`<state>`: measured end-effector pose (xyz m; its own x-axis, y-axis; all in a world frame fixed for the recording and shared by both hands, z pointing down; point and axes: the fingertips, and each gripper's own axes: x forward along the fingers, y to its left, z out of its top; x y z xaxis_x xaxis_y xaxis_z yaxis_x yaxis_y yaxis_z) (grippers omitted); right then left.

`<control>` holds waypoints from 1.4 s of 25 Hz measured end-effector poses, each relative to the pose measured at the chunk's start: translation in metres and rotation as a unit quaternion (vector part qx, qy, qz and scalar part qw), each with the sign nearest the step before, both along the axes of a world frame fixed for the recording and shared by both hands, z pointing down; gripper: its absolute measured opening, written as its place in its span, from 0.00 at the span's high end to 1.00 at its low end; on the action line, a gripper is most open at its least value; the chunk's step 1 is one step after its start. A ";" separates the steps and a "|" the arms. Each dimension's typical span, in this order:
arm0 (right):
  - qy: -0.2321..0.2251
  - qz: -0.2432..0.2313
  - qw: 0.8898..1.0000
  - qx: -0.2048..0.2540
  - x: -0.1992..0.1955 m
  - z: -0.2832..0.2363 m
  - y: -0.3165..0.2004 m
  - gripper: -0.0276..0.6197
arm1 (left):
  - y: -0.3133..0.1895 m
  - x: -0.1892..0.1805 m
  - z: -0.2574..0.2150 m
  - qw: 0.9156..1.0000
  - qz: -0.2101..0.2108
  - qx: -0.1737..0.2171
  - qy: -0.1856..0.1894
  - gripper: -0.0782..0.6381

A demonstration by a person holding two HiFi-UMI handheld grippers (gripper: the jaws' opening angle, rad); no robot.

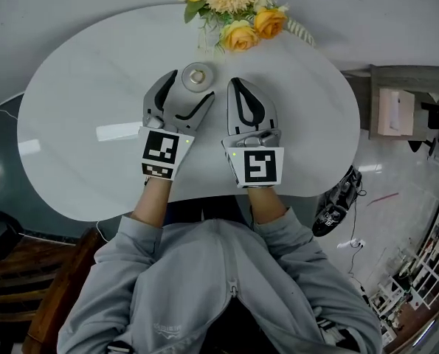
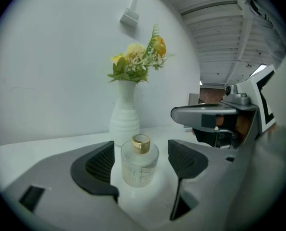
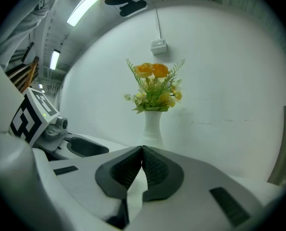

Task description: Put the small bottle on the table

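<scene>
The small clear bottle (image 2: 139, 162), gold-collared, stands upright on the white table (image 1: 71, 116) between parted jaws.

Probably studio-like room in industrial hall: oval white table (image 1: 71, 124), flower vase (image 2: 124, 117), bare wall (image 2: 46, 57), tube lights (image 3: 82, 8), corrugated ceiling (image 2: 219, 32).

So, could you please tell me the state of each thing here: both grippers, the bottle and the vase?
left gripper: open, one jaw on each side of the small bottle.
right gripper: shut, nothing between the jaws.
small bottle: upright, standing on the table.
vase: upright at the table's far edge, holding flowers.
</scene>
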<state>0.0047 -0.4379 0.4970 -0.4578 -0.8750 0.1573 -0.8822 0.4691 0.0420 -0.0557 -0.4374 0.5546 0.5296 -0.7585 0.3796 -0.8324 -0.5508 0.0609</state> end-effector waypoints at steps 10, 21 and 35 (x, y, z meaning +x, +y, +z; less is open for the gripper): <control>0.006 -0.009 0.999 0.040 -0.008 -0.072 0.020 0.92 | 0.027 -0.021 -0.102 0.995 -0.046 0.090 0.000 0.85; -0.006 -0.004 0.997 0.074 -0.009 -0.159 0.054 0.92 | 0.056 -0.040 -0.212 0.985 -0.091 0.143 0.038 0.88; -0.019 -0.008 0.995 0.095 -0.009 -0.227 0.097 0.92 | 0.105 -0.047 -0.280 0.976 -0.104 0.186 0.037 0.88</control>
